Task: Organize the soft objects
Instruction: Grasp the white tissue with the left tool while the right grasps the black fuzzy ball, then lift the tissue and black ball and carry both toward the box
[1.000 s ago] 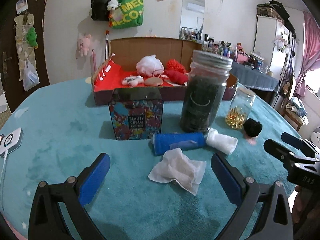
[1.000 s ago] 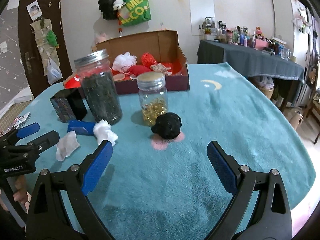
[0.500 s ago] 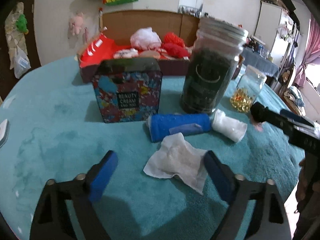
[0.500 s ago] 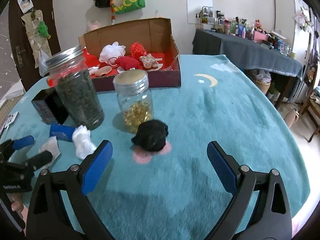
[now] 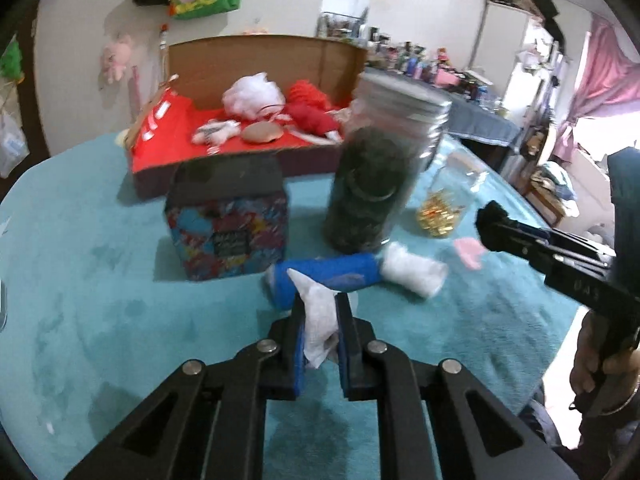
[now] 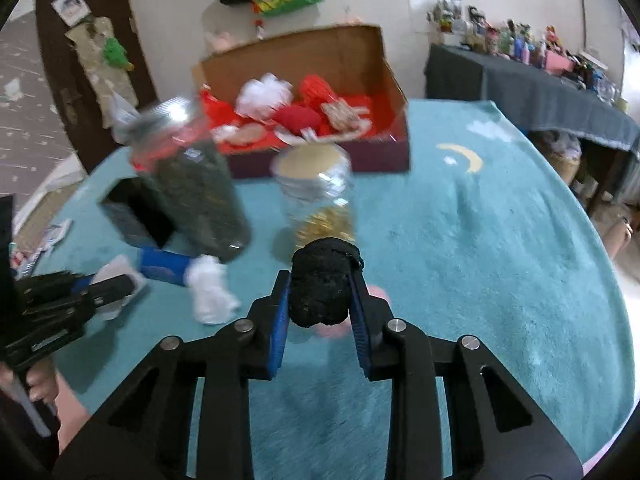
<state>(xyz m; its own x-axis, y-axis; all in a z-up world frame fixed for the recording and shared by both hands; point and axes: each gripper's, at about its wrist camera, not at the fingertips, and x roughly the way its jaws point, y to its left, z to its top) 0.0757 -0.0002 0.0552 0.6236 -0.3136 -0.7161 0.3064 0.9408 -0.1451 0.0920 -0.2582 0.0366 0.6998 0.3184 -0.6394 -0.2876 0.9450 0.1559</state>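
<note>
My left gripper is shut on a crumpled white tissue just above the teal cloth. My right gripper is shut on a black fuzzy ball and also shows in the left wrist view. A blue roll and a white wad lie just beyond the tissue. An open cardboard box with a red lining holds white and red soft items at the back of the table; it also shows in the right wrist view.
A patterned tin, a tall dark-filled jar and a small jar with yellow contents stand between the grippers and the box. The teal-covered round table extends to the right. A cluttered side table stands beyond.
Both grippers moved forward and closed. The left took hold of the white tissue, the right took hold of the black ball.
</note>
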